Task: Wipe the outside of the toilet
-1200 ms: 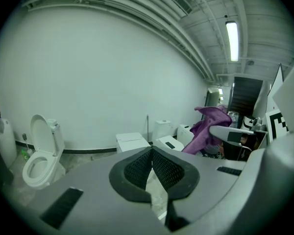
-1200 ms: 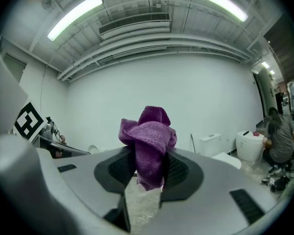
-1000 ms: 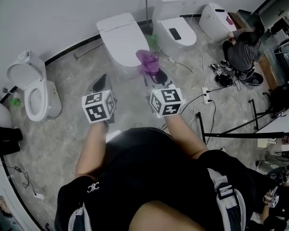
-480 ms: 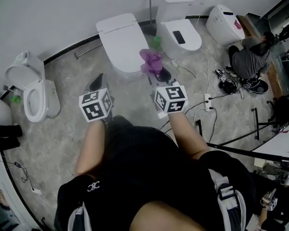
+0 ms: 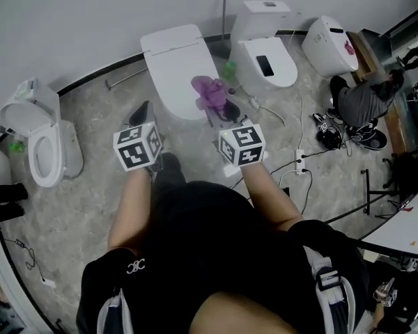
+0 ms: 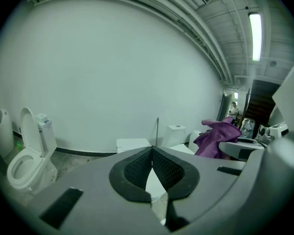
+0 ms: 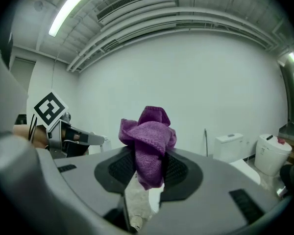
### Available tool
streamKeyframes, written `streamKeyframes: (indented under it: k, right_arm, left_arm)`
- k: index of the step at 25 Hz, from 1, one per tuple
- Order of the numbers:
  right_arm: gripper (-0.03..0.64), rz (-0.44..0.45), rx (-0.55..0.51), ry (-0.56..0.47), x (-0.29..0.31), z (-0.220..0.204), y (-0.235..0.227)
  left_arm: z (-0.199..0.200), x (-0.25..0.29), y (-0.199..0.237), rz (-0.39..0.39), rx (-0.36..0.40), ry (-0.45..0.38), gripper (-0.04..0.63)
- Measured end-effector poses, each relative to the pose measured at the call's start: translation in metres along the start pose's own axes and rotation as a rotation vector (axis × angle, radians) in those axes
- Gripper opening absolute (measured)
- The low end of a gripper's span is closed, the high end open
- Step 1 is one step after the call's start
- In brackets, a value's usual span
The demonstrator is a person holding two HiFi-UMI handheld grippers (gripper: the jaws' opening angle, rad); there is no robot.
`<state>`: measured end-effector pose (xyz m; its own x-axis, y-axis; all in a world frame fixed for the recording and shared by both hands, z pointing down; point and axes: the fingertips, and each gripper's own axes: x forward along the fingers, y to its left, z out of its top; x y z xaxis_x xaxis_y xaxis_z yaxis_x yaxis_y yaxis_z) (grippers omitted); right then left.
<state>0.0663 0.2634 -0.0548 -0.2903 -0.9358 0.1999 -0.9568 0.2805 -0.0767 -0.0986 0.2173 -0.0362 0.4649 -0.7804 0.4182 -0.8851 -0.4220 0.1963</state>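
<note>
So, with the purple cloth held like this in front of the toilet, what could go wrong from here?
1. The purple cloth is only pinched as a loose bunch in the right gripper; rubbing hard on the toilet may pull it out.
2. A power strip with cables lies on the floor at the person's right; a step that way could catch them.

Flat, cool, kinda dim indoor light from ceiling tubes (image 7: 68, 9), which blow out a bit; only soft shadows on the floor (image 5: 90, 207). Both gripper views are heavy fisheye with black corners, though the cloth (image 7: 148, 143) looks sharp.
</note>
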Motion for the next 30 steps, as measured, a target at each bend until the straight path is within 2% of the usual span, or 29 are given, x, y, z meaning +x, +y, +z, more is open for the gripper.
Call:
streamKeyframes:
  k: [4, 18, 25, 30]
  right_arm:
    - [0.132, 0.021, -0.029, 0.021, 0.070, 0.012, -0.014]
    - [0.132, 0.096, -0.033, 0.160, 0.326, 0.040, -0.048]
    - [0.130, 0.133, -0.010, 0.213, 0.402, 0.032, -0.070]
    - [0.129, 0.181, 0.002, 0.275, 0.430, 0.001, -0.095]
  left_arm:
    - [0.028, 0.055, 0.032, -0.003, -0.017, 0.000, 0.008]
    - [0.119, 0.246, 0.161, 0.009, -0.073, 0.093, 0.008]
    - [0.125, 0.313, 0.190, 0.027, -0.073, 0.160, 0.008]
    - [0.109, 0.350, 0.193, 0.060, -0.092, 0.203, 0.008]
